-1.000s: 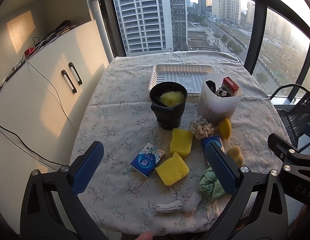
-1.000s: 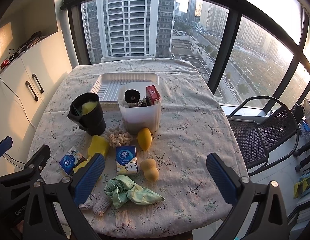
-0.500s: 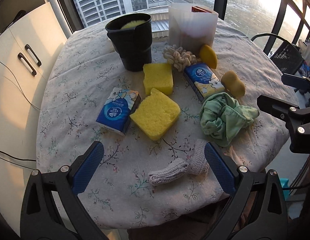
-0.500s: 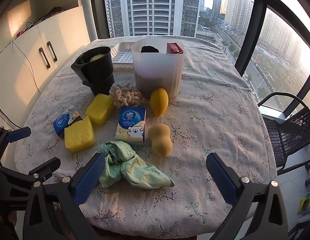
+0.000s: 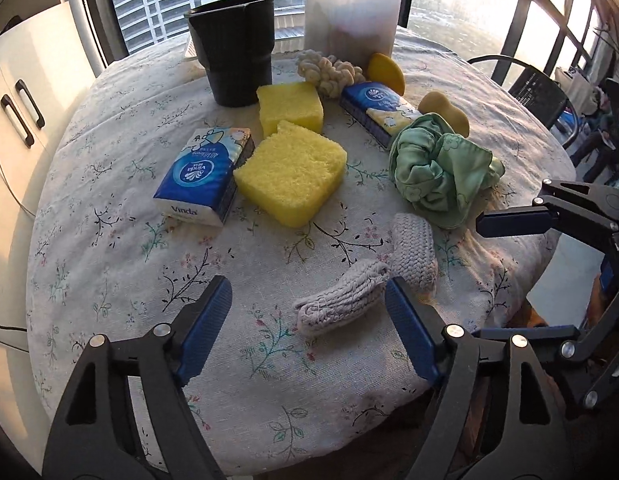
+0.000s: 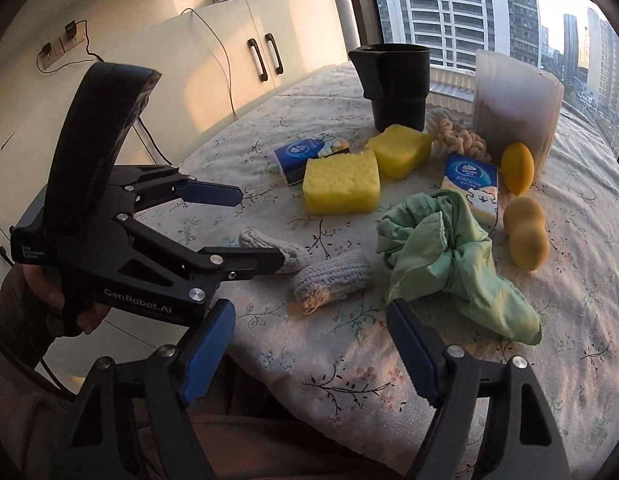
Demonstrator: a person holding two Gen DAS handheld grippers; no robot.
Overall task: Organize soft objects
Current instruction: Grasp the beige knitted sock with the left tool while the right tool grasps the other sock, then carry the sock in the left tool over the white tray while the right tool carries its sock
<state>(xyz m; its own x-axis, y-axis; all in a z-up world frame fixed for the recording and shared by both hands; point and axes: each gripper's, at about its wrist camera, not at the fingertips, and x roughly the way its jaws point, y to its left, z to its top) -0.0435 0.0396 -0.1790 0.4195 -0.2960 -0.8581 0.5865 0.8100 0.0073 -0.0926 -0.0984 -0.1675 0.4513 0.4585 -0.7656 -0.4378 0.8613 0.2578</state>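
Two rolled grey knit socks lie near the table's front edge. My left gripper (image 5: 307, 298) hangs low over the nearer sock (image 5: 341, 304); its jaws are closing, with the sock's end between the fingertips and no pad touching it. In the right wrist view the left gripper (image 6: 261, 227) straddles that sock (image 6: 269, 242). My right gripper (image 6: 309, 316) sits just short of the other sock (image 6: 333, 276) and a crumpled green cloth (image 6: 441, 256). Its jaws are also closing, on nothing. From the left wrist view the right gripper (image 5: 505, 276) is at the table's right edge.
Behind the socks lie two yellow sponges (image 5: 293, 172), two blue tissue packs (image 5: 201, 176), a beige rope knot (image 5: 329, 72) and two yellow puffs (image 5: 445, 112). A black cup (image 5: 233, 48) and a white bin (image 5: 351, 24) stand at the back. White cabinets (image 6: 229, 60) stand left.
Both grippers have sunk toward the table's front edge and their jaws have narrowed. The right gripper has turned left, so the left gripper now fills its left side.
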